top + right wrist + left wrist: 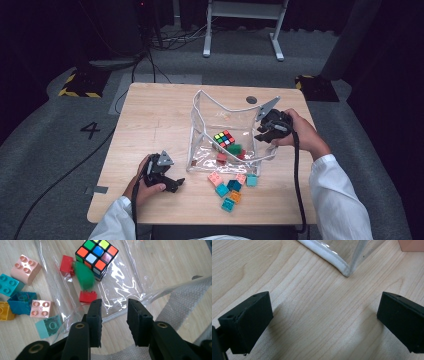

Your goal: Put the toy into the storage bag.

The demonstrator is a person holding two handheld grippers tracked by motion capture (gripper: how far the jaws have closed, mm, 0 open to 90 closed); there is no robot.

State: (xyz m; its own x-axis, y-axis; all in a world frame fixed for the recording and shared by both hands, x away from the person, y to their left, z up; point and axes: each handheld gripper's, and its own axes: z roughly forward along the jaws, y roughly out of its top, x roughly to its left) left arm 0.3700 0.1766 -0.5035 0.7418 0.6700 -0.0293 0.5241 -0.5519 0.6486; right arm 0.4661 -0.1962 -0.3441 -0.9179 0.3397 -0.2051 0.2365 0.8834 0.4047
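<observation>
The clear bag (226,131) stands open near the middle of the light wooden table (155,120), its white-trimmed rim (220,106) held up at the right side. Inside it lie a colour cube (224,138), a green piece (233,149) and two red bricks (221,158). Just in front of the bag, on the bare wood, sits a cluster of pink, teal and orange bricks (231,188).

The right gripper (113,315) is up at the bag's right edge; in its own view the jaws stand a narrow gap apart over the clear plastic and the grey webbing strap (180,302), and nothing can be seen pinched between the pads. The left gripper (324,322) rests low on the table by the bag's front-left corner, jaws spread wide, nothing between them.

Writing: a number 4 (90,129) is marked on the grey floor left of the table. Yellow-and-black hazard tape (80,85) edges a stand base behind, cables (150,55) trail across the carpet, and a white frame (245,25) stands against the dark backdrop.
</observation>
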